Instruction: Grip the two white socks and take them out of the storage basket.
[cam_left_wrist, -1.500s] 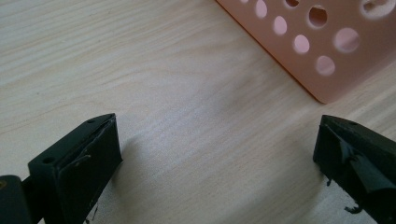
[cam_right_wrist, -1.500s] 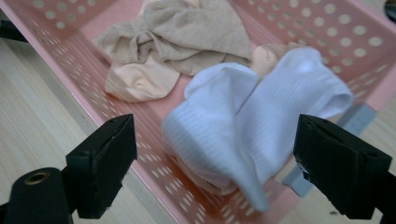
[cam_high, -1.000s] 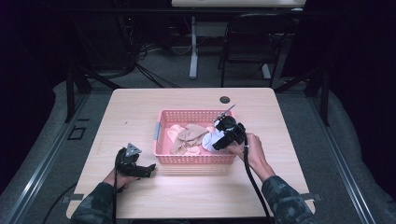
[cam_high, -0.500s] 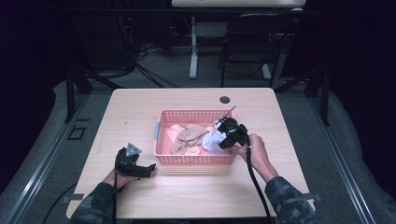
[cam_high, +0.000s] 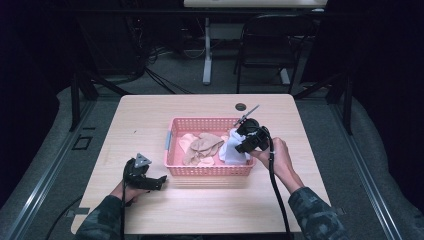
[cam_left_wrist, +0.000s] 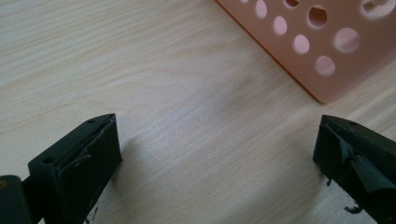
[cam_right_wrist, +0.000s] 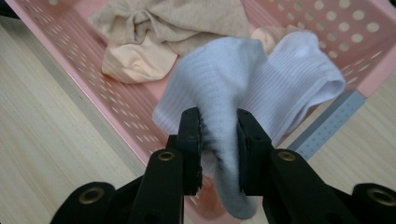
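R gripper (cam_right_wrist: 218, 140) has just closed its jaws on the white sock (cam_right_wrist: 261, 79), pinching a fold, sock at the basket's (cam_high: 172, 150) right end & lifted a bit vs a sec ago: pickup looks begun. L gripper (cam_left_wrist: 215, 154) wide open, empty, near bench (cam_high: 150, 115) front-left.

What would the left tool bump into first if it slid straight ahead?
Probably the pink basket: its holed wall lies ahead and a bit to one side of the left tool, with bare table between. Depth is hard to judge.
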